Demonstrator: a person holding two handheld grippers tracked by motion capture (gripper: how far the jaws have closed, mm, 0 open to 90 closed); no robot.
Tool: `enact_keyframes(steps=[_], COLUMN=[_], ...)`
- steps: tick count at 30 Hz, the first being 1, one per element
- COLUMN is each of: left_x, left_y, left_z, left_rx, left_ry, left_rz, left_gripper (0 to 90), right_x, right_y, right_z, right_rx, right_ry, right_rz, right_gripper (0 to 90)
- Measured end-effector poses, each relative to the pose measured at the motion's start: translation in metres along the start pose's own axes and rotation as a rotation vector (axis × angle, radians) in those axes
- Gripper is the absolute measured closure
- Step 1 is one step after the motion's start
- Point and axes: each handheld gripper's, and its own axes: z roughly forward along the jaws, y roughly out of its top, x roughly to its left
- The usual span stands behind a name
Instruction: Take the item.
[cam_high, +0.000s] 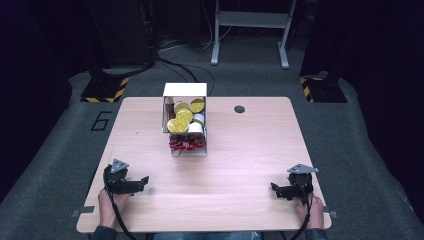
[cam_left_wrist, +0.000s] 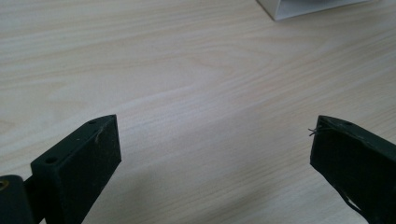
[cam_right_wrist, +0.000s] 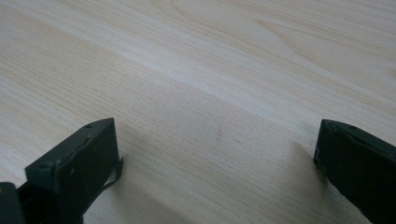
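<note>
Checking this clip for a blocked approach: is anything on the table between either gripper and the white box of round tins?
Nothing visible. The left gripper and right gripper rest open near the table's front edge, and only bare wood lies between them and the white box holding gold-lidded tins and red packets.

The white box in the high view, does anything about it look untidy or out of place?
Yes. The white box at the table's far middle is crowded: yellow round pieces and white ones lie jumbled, and red items bunch at its near end.
</note>
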Motion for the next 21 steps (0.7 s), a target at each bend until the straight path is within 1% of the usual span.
enact_keyframes(steps=[1,2,3,4,6,9,12,15,16,18,19,21], left_x=[0.0,-0.001,-0.001,-0.003,-0.003,-0.005,-0.006,-0.008,-0.008,-0.011,-0.014,-0.016], left_y=[0.003,0.005,0.005,0.011,0.017,0.026,0.036,0.045,0.045,0.05,0.054,0.059], left_z=[-0.002,-0.004,-0.004,-0.009,-0.014,-0.02,-0.028,-0.036,-0.036,-0.04,-0.043,-0.045], left_rx=[0.006,-0.006,-0.006,-0.013,-0.027,-0.057,-0.075,-0.094,-0.094,-0.107,-0.107,-0.114], left_ry=[-0.008,-0.009,-0.009,-0.018,-0.027,-0.04,-0.045,-0.057,-0.057,-0.062,-0.071,-0.074], left_rz=[0.004,0.007,0.007,0.011,0.013,0.002,0.016,0.021,0.021,0.023,0.027,0.033], left_gripper=[1.8,1.9,2.1,2.3,2.7,3.0,3.0,3.0,3.0,2.9,3.0,3.0], right_x=[0.0,0.0,0.0,0.0,-0.001,0.0,0.0,0.0,0.0,0.0,0.0,0.0], right_y=[0.0,0.0,0.0,0.0,0.0,0.0,0.0,0.001,0.001,0.0,0.001,0.001], right_z=[0.0,0.0,0.0,0.0,0.0,0.0,0.0,0.001,0.001,0.0,0.0,0.0], right_rx=[0.0,0.0,0.0,-0.001,0.0,0.0,-0.001,0.0,0.0,0.002,0.0,0.003], right_ry=[0.0,0.001,0.001,0.002,0.003,0.003,0.003,0.004,0.004,0.002,0.001,0.004], right_rz=[0.001,-0.001,-0.001,-0.006,-0.007,-0.006,-0.007,-0.005,-0.005,0.003,-0.007,-0.004], right_gripper=[0.0,0.0,0.0,0.0,0.0,0.0,0.0,0.0,0.0,0.0,0.0,0.0])
